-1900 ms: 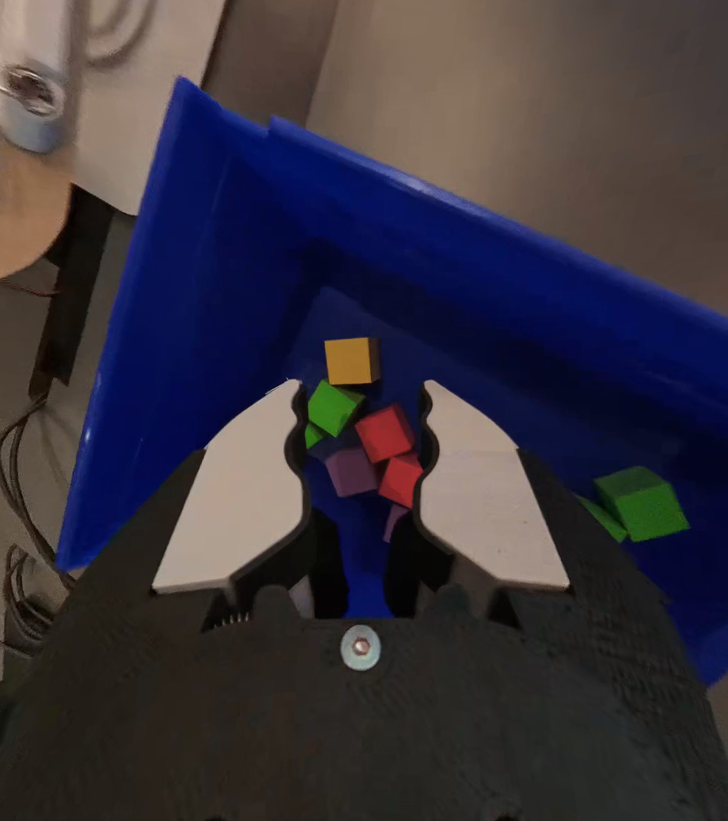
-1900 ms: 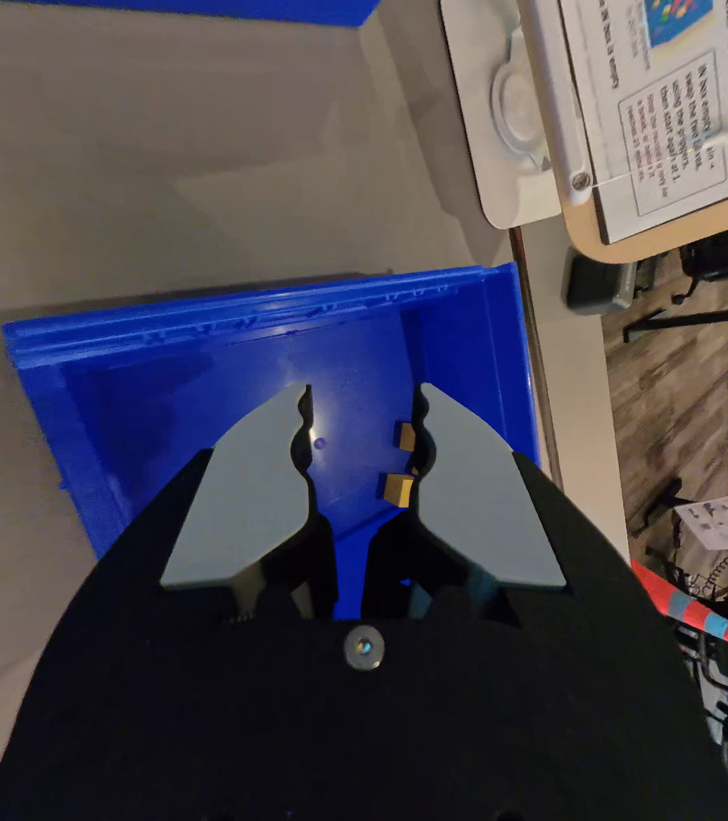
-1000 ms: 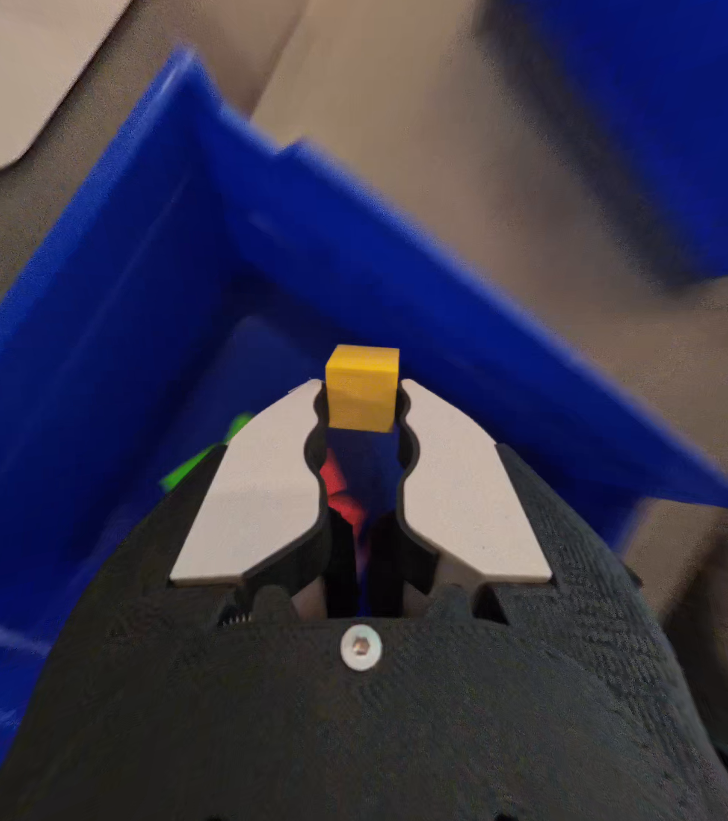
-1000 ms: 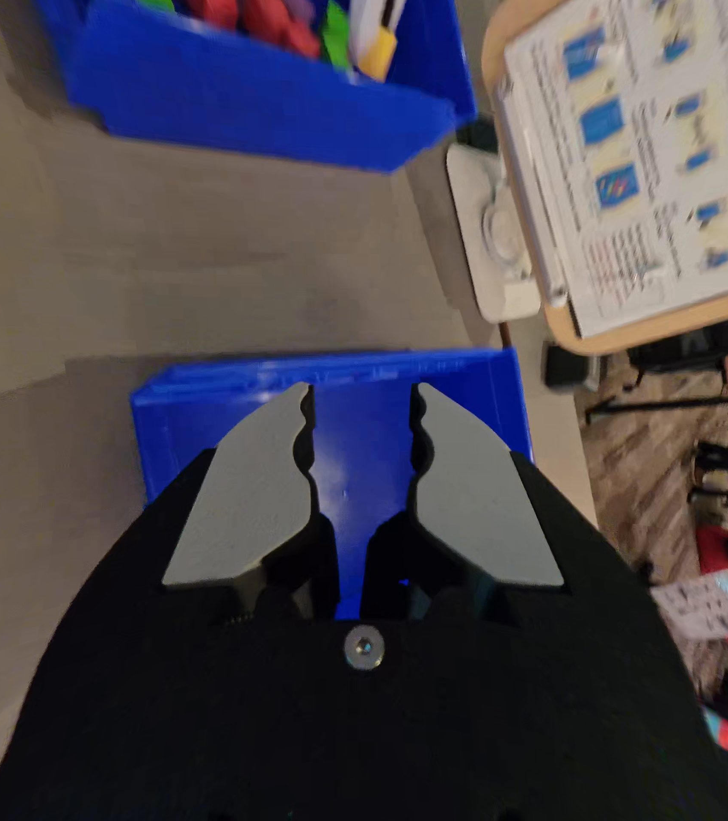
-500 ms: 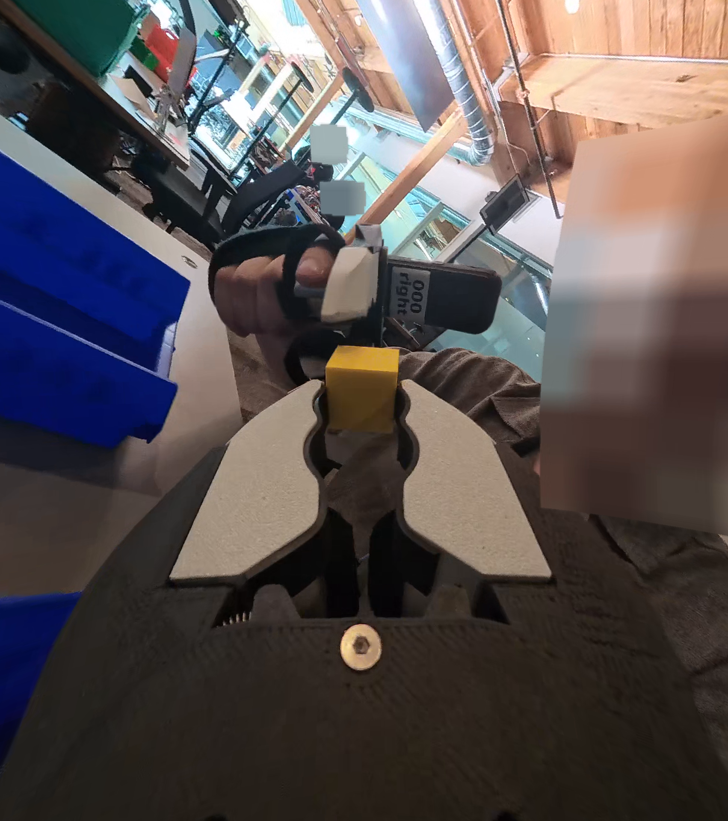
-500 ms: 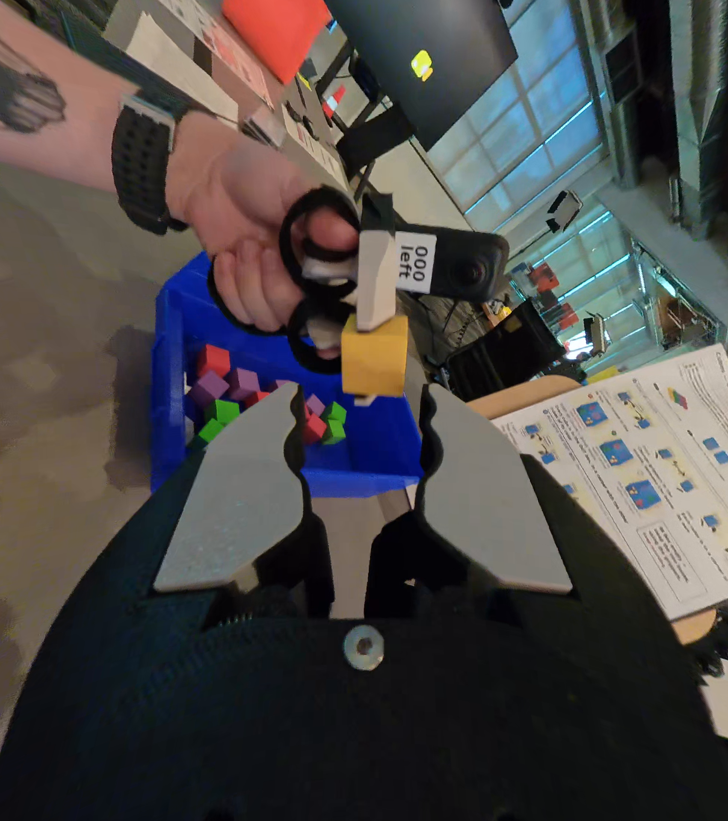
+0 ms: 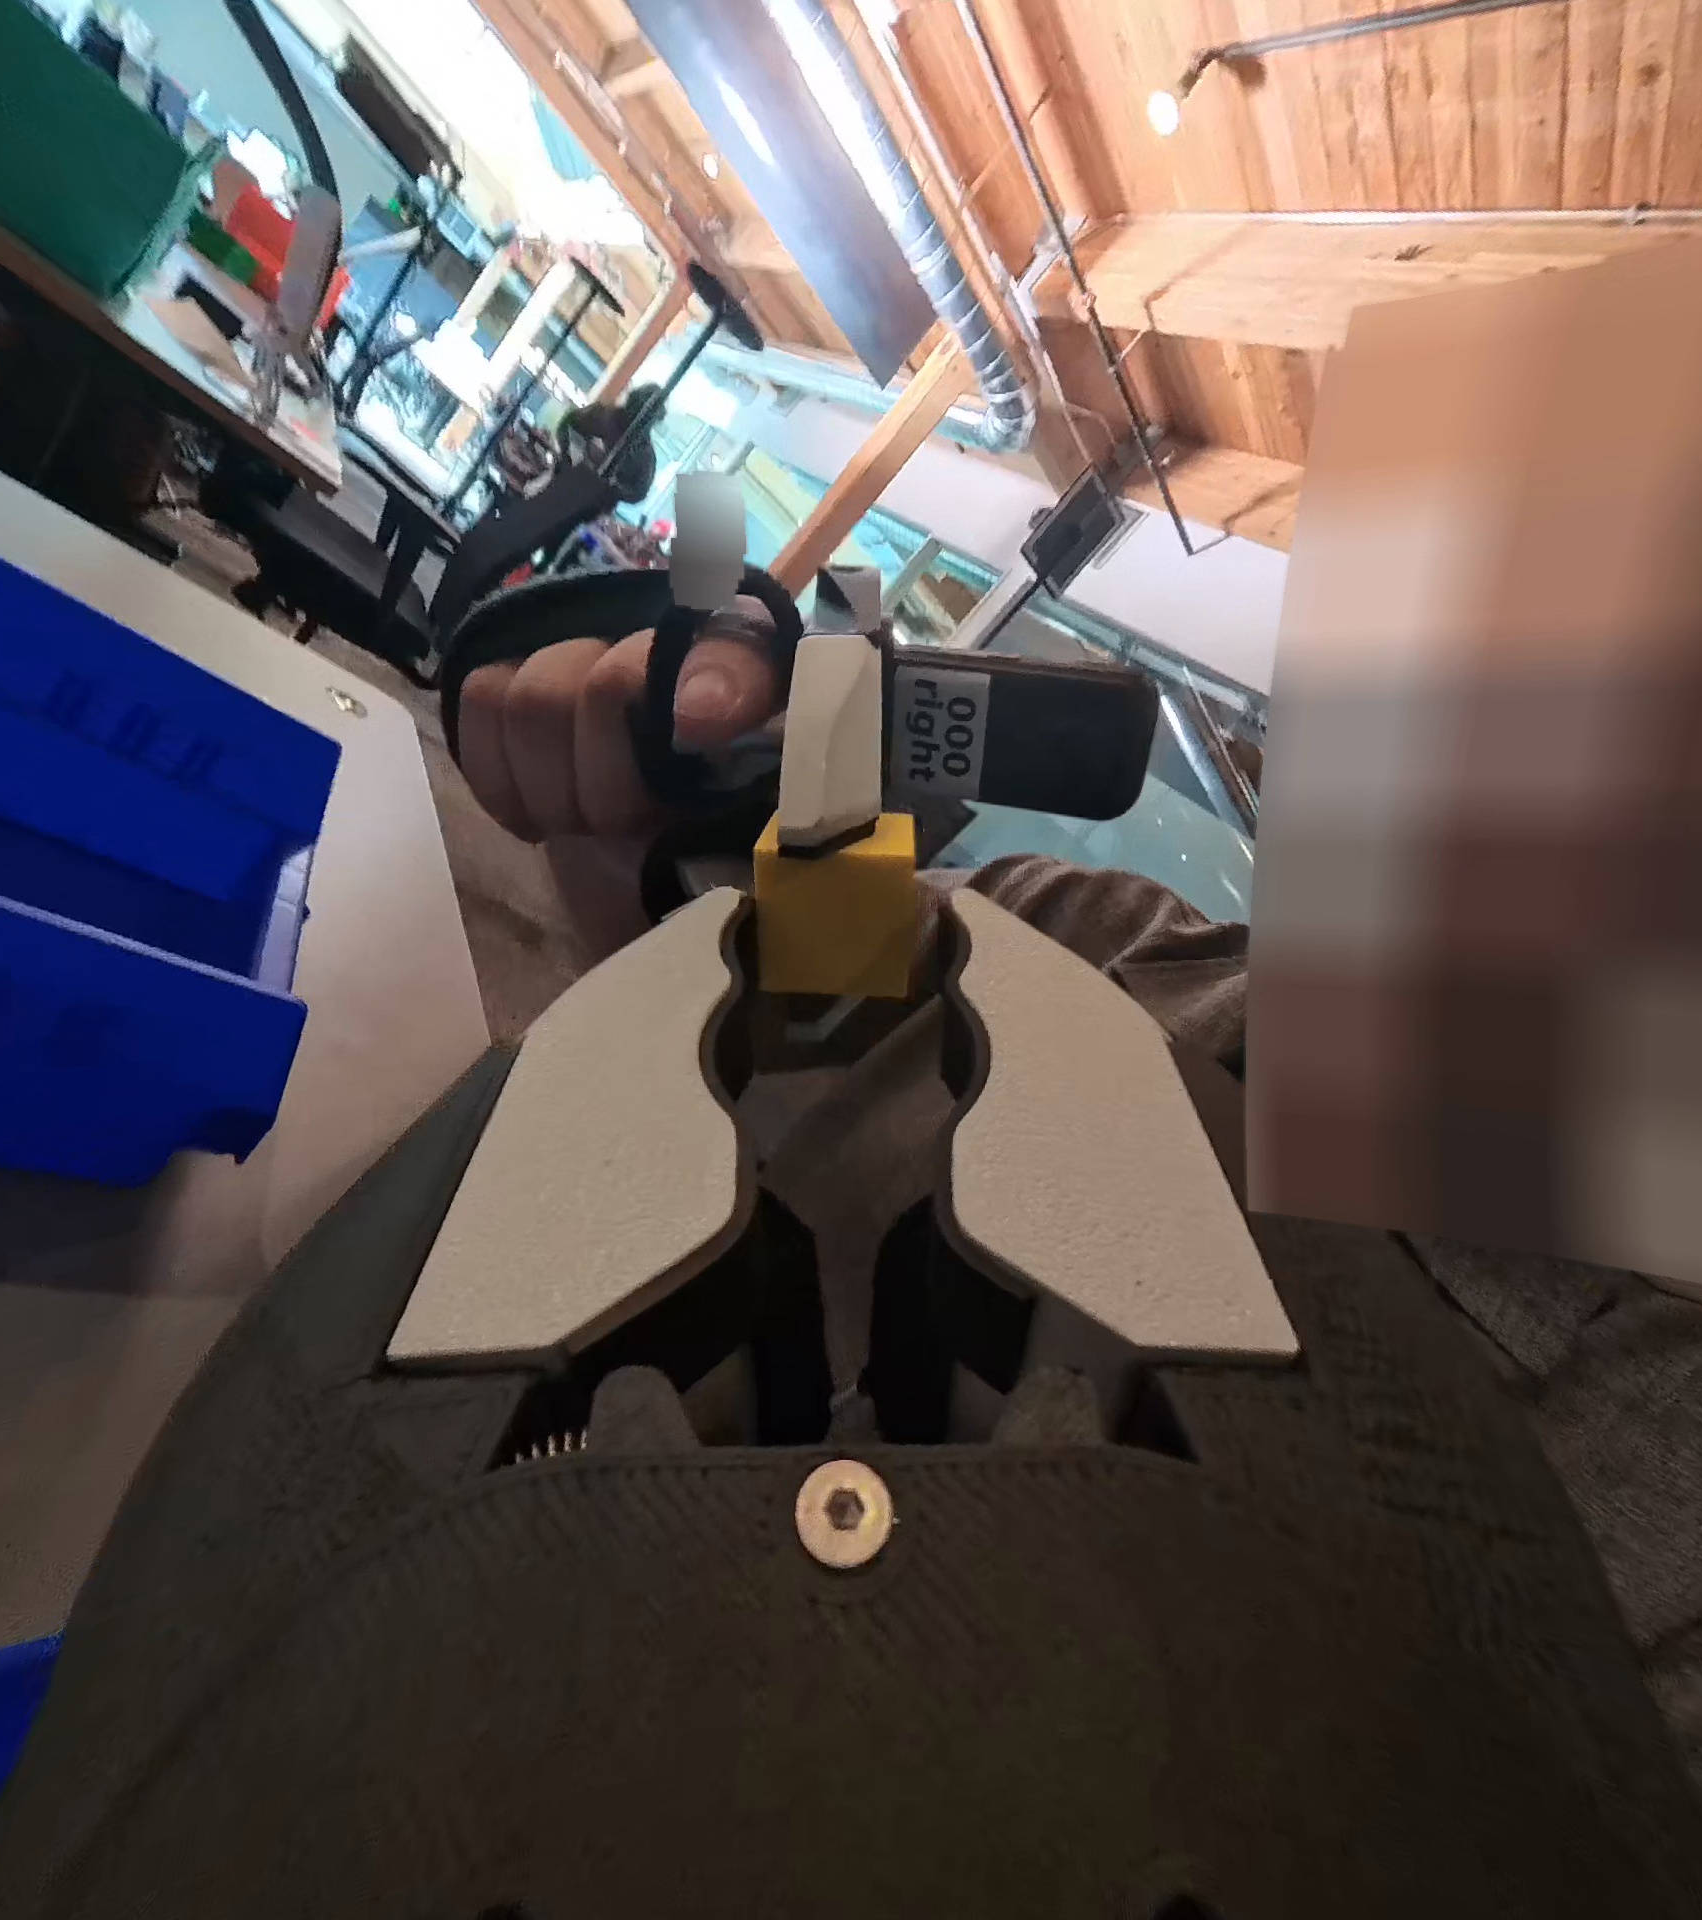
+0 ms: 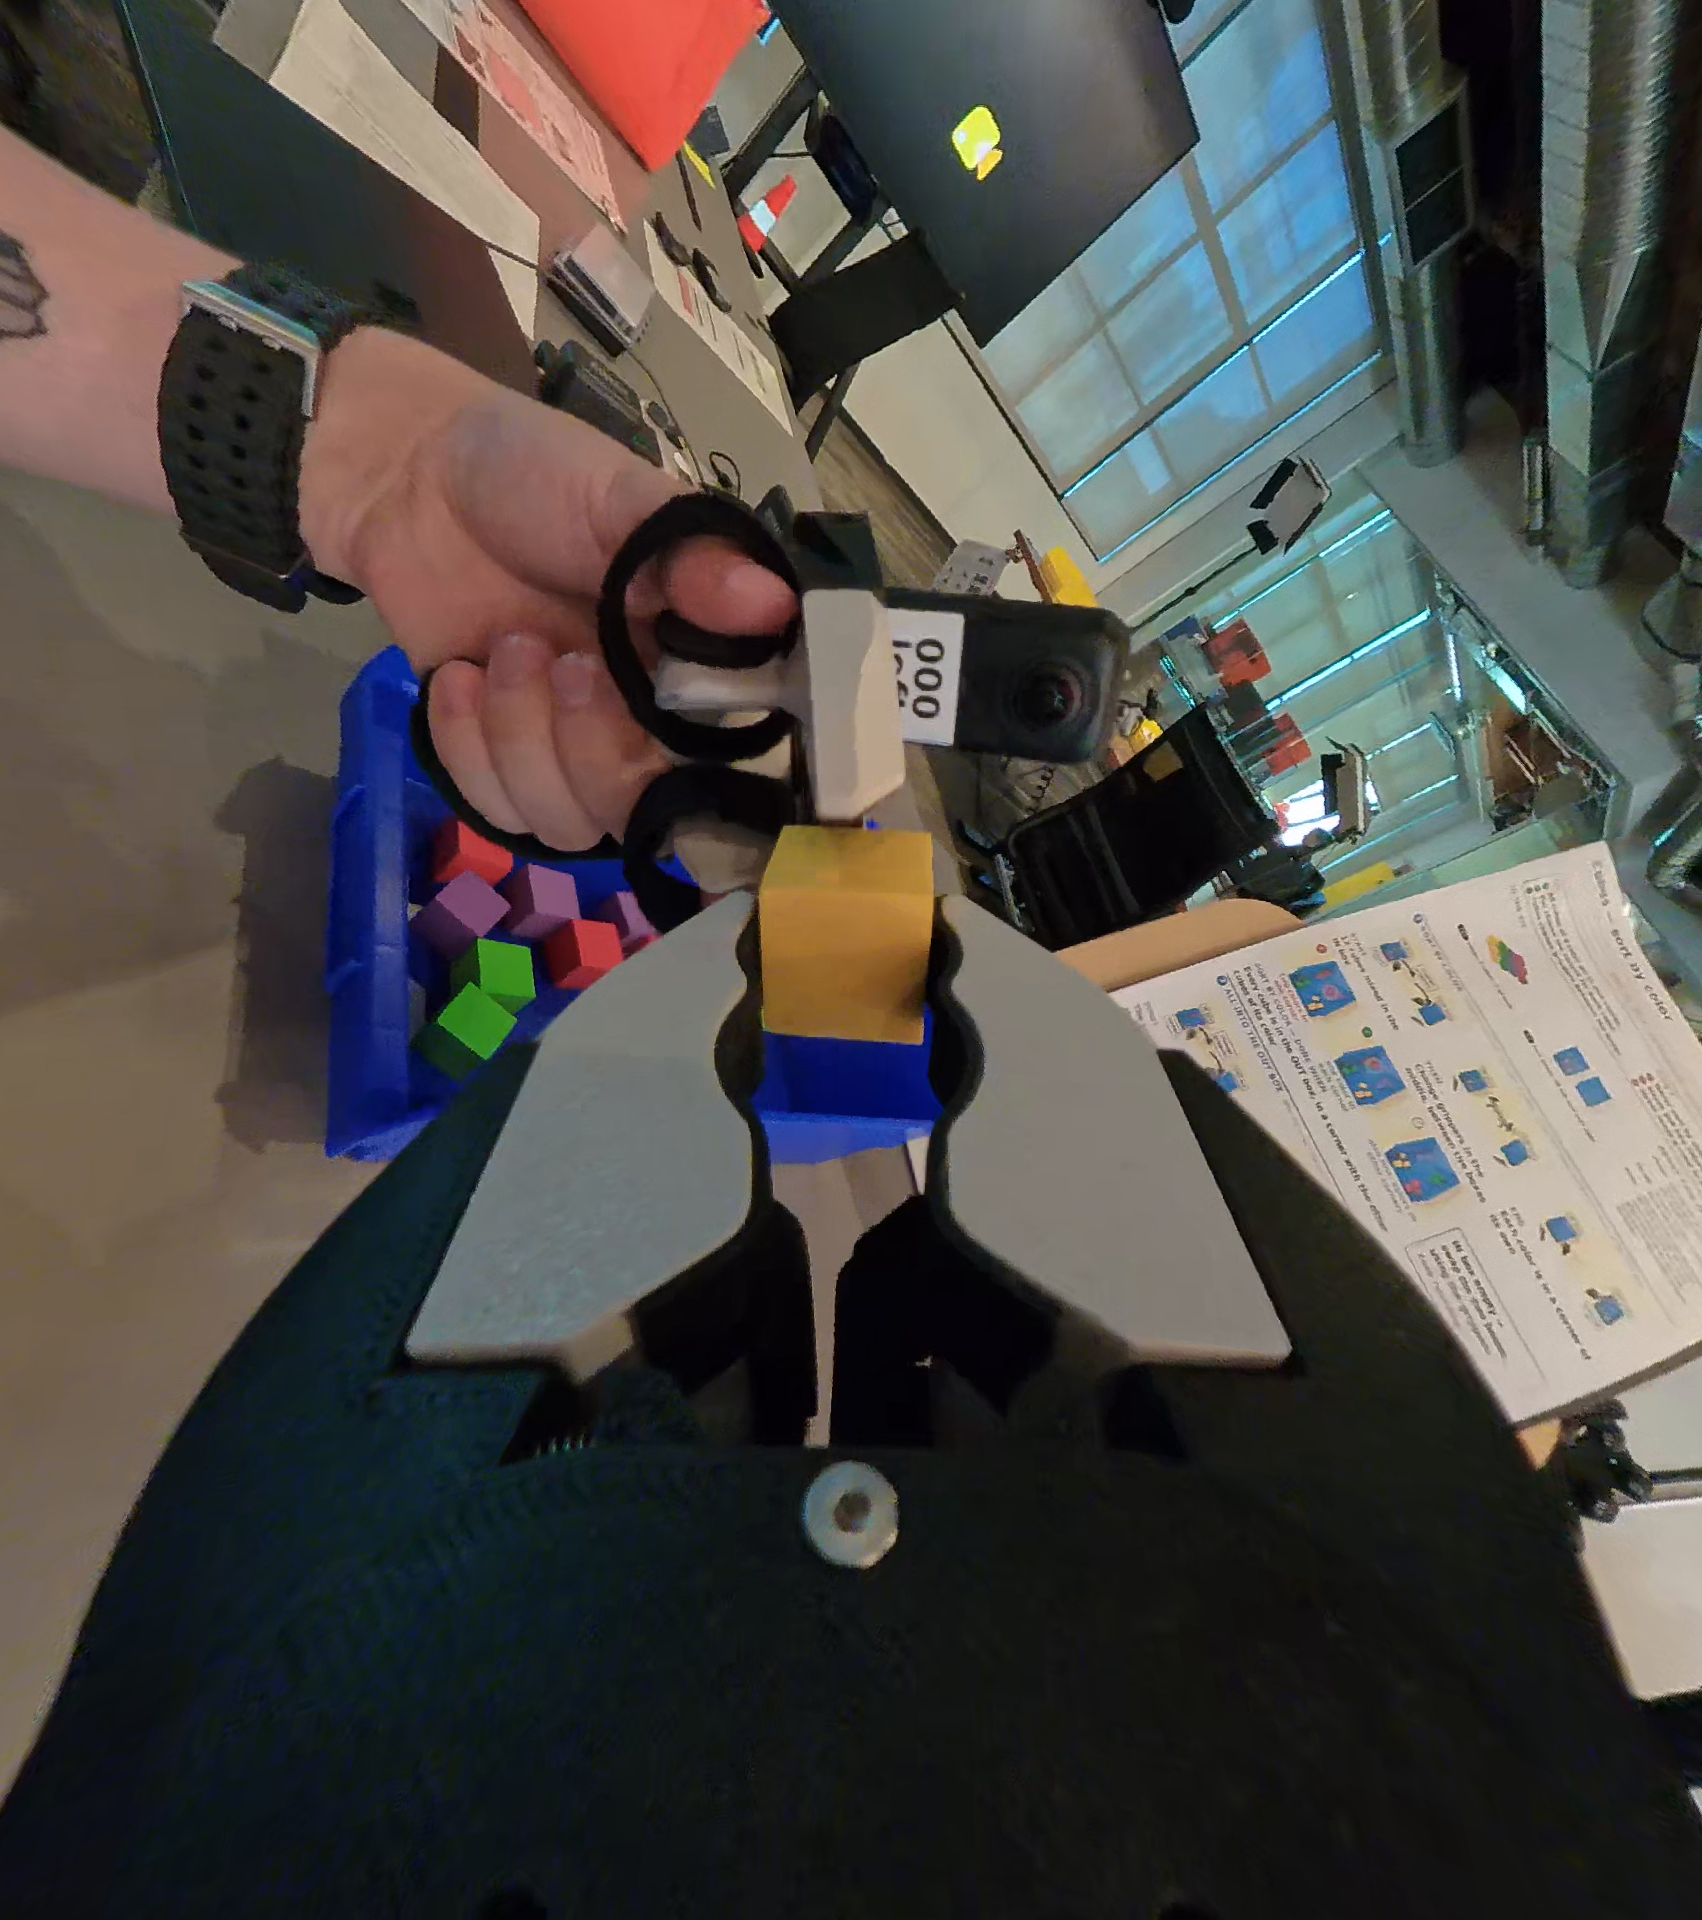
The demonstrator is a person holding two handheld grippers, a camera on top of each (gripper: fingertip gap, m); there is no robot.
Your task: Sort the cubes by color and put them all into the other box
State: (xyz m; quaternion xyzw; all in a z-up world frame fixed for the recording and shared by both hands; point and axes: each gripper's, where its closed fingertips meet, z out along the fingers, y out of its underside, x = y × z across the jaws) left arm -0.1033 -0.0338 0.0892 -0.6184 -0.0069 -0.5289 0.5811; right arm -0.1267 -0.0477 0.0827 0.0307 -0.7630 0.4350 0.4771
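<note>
The left gripper [image 7: 842, 920] has its two pale fingers a little apart around a small yellow wooden-looking cube [image 7: 831, 930]; a thin gap shows on each side, so it seems not to press the cube. The right gripper [image 8: 845, 935] is clamped on this cube, both fingers flat on opposite faces. I judge this hold square and centred, with little chance of slipping. The cube is in the air between the two grippers, above the grey tabletop [image 8: 99, 1039]. Below it stands a blue plastic bin [image 8: 364, 935] with red, purple and green cubes. A printed paper sheet [image 8: 1449, 1091] lies to the right.
</note>
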